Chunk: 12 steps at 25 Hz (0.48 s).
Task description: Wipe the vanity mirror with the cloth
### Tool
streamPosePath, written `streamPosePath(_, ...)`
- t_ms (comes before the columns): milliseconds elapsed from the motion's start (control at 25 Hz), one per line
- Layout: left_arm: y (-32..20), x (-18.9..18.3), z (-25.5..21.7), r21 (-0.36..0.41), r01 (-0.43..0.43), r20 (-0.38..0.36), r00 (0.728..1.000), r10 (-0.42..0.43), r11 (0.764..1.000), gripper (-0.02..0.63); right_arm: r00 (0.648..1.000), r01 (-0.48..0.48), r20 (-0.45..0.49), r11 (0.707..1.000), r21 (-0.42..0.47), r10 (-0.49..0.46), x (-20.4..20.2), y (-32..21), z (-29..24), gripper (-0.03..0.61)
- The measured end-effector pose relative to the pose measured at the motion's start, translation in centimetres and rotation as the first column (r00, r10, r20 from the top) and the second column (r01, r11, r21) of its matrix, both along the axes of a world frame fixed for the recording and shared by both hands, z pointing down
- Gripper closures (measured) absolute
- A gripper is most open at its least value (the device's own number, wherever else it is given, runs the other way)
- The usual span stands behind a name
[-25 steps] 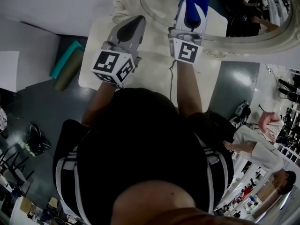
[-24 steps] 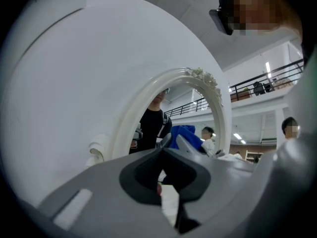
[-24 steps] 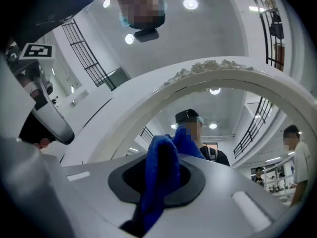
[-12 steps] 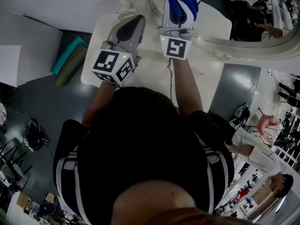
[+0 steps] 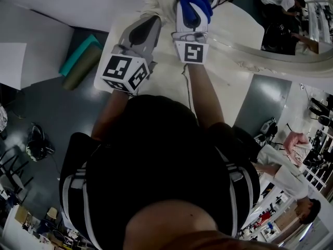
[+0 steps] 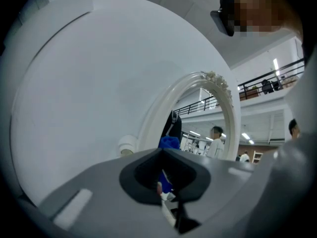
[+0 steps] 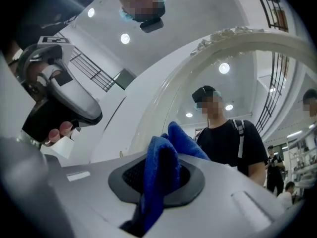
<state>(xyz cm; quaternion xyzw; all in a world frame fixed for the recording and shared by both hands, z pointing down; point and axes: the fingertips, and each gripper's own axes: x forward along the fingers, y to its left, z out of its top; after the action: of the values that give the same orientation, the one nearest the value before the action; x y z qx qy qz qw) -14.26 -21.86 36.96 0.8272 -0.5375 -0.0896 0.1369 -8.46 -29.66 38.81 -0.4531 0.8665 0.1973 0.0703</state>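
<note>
Half the mirror [image 5: 260, 53] cropped; right hand-held gripper [image 7: 157, 180] clamps cloth [image 7: 178, 135], left hand-held gripper [image 6: 163, 182] closed.

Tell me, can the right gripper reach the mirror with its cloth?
Probably yes. The right gripper, shut on the blue cloth, points straight at the mirror, and nothing shows between cloth and glass.

Left gripper [image 5: 151, 22] closed, right gripper [image 5: 193, 13] clamped
</note>
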Motion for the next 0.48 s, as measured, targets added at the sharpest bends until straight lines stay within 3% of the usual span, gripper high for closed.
streamPosePath(200, -0.2, -0.1, 0.2, -0.004, 0.006, -0.001, 1.0, -0.006, 1.0, 0.606, 0.988, 0.103, 0.124, 0.99, -0.091, -0.091, 0.0, -0.1, 1.2, 0.54)
streamPosePath(480, 0.2, 1.0, 0.4, -0.006, 0.01, -0.004, 1.0, -0.01, 1.0, 0.606, 0.938, 0.261, 0.273, 0.954, -0.145, -0.215, 1.0, 0.2, 2.0, 0.54)
